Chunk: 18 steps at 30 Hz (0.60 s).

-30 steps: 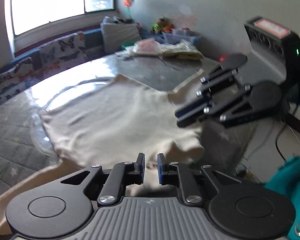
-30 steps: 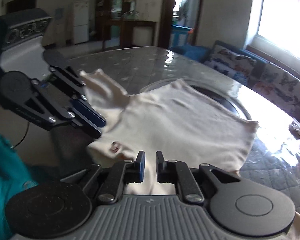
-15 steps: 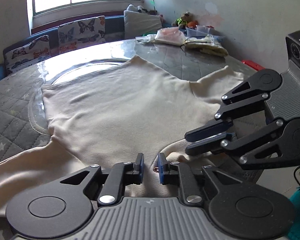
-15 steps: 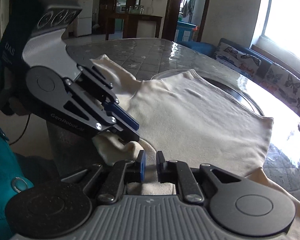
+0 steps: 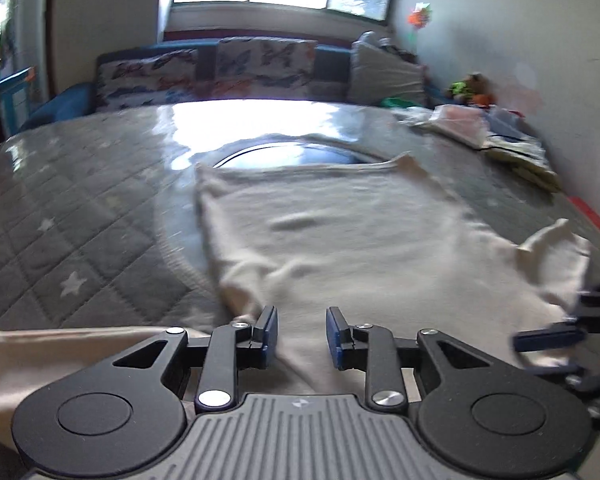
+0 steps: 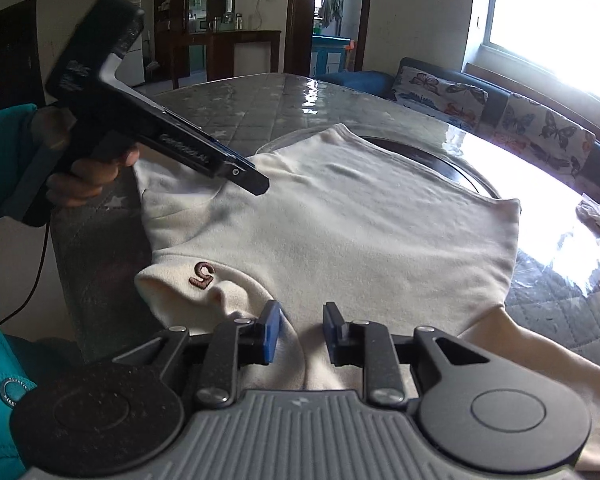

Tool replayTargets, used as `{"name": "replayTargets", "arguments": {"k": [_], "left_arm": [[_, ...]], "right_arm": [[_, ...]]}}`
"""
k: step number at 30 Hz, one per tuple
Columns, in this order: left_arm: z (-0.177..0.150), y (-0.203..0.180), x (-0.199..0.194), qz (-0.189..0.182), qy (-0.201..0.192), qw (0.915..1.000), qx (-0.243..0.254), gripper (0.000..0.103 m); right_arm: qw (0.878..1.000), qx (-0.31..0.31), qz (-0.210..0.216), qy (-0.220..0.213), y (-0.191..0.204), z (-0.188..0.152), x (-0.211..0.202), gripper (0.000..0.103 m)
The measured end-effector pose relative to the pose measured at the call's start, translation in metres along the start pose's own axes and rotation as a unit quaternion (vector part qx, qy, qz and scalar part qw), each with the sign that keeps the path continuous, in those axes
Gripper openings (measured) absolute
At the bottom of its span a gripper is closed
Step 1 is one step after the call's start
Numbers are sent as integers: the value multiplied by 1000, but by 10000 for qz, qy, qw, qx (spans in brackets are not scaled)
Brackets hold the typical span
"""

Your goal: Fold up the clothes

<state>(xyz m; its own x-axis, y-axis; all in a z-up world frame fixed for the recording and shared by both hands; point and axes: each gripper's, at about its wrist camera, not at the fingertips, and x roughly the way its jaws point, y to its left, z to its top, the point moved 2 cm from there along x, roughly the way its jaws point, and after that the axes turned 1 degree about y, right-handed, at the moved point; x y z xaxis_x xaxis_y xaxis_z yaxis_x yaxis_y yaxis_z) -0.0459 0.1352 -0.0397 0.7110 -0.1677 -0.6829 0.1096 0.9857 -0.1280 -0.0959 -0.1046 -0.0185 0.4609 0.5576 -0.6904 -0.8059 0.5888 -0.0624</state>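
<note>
Garment: a cream long-sleeved knit top lies spread flat on the grey quilted table cover with white stars, body smooth with a few soft creases, hem toward 12 o'clock in the left wrist view.
Collar: a bunched roll at 9 o'clock in the right wrist view, bearing a small brown embroidered mark.
Sleeves: one runs off toward 4 o'clock in the right wrist view; the other curls up at 3 o'clock in the left wrist view.
Left gripper: black two-finger gripper with blue pads, fingers spread apart over the near edge of the top, nothing between them.
Right gripper: the same make, fingers parted above a fold of the cloth, not pinching it.
Left hand: bare fingers wrap the handle at 9 o'clock, teal sleeve behind.
Under the top: a round glass turntable partly covered by the hem.
Beyond: a butterfly-print sofa at 12 o'clock; bagged clutter at 2 o'clock on the table.
</note>
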Motion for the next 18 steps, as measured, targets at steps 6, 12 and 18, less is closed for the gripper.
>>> {"name": "replayTargets", "arguments": {"k": [6, 12, 18], "left_arm": [[11, 1, -11, -38, -200, 9997, -108, 31], [22, 3, 9, 247, -122, 9995, -167, 31], [17, 5, 11, 424, -68, 9991, -67, 33]], "right_arm": [[10000, 69, 12, -64, -2, 1, -3, 29], [9993, 292, -113, -210, -9, 4, -7, 32], [9951, 855, -389, -314, -37, -4, -19, 33]]}}
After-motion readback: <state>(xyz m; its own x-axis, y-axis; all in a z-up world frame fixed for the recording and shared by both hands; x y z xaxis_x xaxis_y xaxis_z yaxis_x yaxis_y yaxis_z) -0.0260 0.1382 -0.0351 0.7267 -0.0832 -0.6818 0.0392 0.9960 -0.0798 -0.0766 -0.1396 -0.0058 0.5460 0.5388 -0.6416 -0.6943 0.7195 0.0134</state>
